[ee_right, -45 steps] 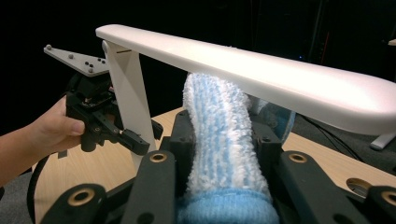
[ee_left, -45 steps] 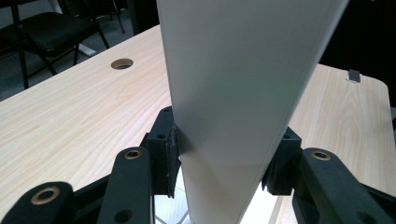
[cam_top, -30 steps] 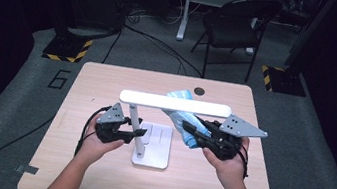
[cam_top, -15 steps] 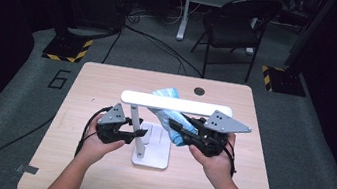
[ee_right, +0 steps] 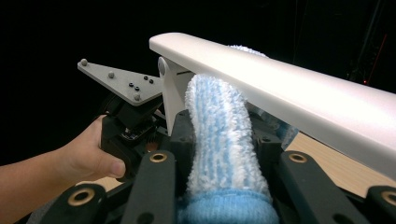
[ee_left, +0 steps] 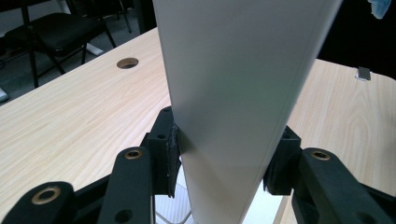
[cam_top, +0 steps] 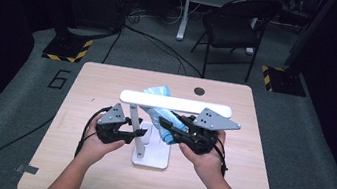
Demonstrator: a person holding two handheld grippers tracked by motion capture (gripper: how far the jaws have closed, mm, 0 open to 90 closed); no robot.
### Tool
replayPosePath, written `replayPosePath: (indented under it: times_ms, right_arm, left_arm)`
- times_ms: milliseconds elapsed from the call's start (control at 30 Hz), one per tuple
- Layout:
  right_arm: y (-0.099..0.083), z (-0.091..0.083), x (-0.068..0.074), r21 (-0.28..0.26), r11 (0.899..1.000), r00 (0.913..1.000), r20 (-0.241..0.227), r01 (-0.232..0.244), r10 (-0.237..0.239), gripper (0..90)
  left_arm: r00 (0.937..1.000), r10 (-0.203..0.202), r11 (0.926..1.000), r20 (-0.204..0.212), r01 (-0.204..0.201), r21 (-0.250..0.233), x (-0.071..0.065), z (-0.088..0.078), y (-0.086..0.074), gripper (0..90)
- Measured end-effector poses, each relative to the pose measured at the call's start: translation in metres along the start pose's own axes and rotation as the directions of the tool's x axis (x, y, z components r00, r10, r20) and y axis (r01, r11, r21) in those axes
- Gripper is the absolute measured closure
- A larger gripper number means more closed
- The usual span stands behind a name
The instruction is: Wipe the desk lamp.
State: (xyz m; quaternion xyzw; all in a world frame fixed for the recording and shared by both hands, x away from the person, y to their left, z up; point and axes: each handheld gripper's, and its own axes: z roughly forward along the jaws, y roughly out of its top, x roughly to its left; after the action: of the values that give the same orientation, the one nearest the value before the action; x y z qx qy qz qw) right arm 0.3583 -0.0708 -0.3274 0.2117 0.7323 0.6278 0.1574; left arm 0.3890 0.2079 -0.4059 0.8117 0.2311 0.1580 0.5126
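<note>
A white desk lamp (cam_top: 152, 122) stands at centre frame on a light wooden table (cam_top: 108, 80) in the high view, its long flat head (cam_top: 175, 104) running left-right above the base (cam_top: 151, 155). The left gripper (cam_top: 123, 130), lower left of centre, clamps the lamp's upright post (ee_left: 233, 116); in the left gripper view the white post rises between both black jaws, pads pressed to its sides, jaws about half closed on it. The right gripper (cam_top: 169, 125), just right of centre, grips a rolled blue-and-white fluffy cloth (cam_top: 160, 116), jaws narrowed onto it. In the right gripper view the cloth (ee_right: 222, 154) sticks up between the jaws at bottom centre, its tip touching the underside of the lamp head (ee_right: 289, 88), next to where the head joins the post. The left hand (ee_right: 88, 158) w/ its gripper shows at mid-left of that view, grey three-cornered plate on top. In the high view the cloth's far end pokes out beyond the head, toward upper centre. A round cable hole (cam_top: 199, 91) sits near the table's far edge; a black folding chair (cam_top: 233, 18) stands on the grey floor at top, right of centre.
</note>
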Motion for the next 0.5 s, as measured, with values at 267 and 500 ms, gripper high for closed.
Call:
replayPosePath:
  times_ms: [267, 500]
  right_arm:
    - [-0.001, -0.011, -0.004, 0.003, 1.000, 0.9999, 0.012, 0.012, -0.012, 68.3]
    - [-0.005, -0.025, -0.011, -0.001, 1.000, 0.9995, 0.031, 0.009, -0.009, 68.4]
  left_arm:
    - [1.0000, 0.002, 1.0000, 0.005, -0.002, -0.001, -0.001, 0.001, 0.000, 55.6]
    - [1.0000, 0.002, 1.0000, 0.004, -0.002, -0.001, -0.001, 0.001, 0.000, 55.6]
